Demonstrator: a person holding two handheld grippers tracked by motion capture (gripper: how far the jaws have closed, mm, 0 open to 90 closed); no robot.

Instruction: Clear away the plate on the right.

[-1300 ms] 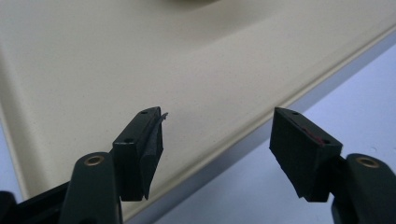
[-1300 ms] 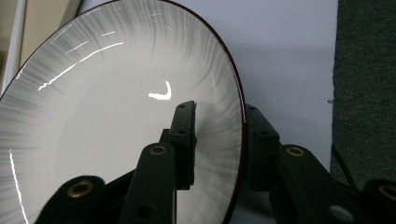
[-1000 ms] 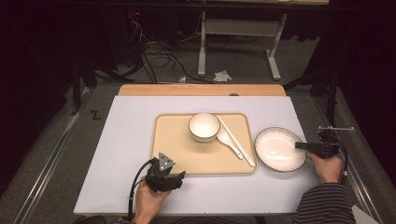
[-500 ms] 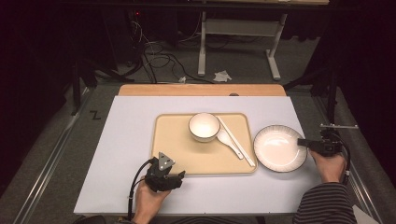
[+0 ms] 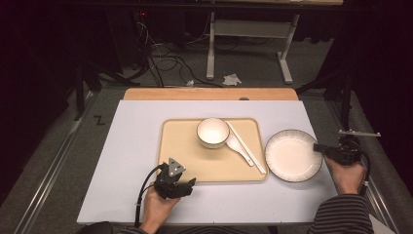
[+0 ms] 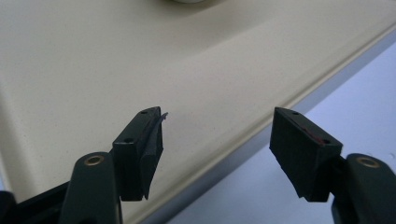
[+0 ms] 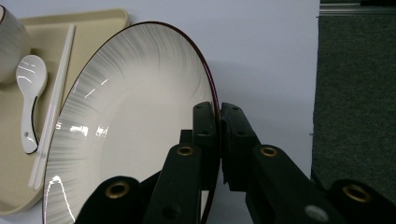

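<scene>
Between frames your plate (image 5: 292, 155) slid slightly left, toward the tray (image 5: 185, 151); nothing else shifted. Your right gripper (image 5: 319, 147) was clamped on the plate's right rim (image 7: 212, 100), jaws pinching it. Plate sat on the white table (image 5: 131, 136), just beside the tray's right edge, possibly touching; hard to tell from above. Your left gripper (image 6: 217, 140) hung released, jaws spread over the tray's near edge. Step in hand looked like repositioning the plate. Next move likely called for a steady grip. Bowl (image 5: 213, 132), spoon (image 5: 238, 146) and chopsticks (image 5: 246, 146) crowded the tray's right side; open room lay on its left half.
</scene>
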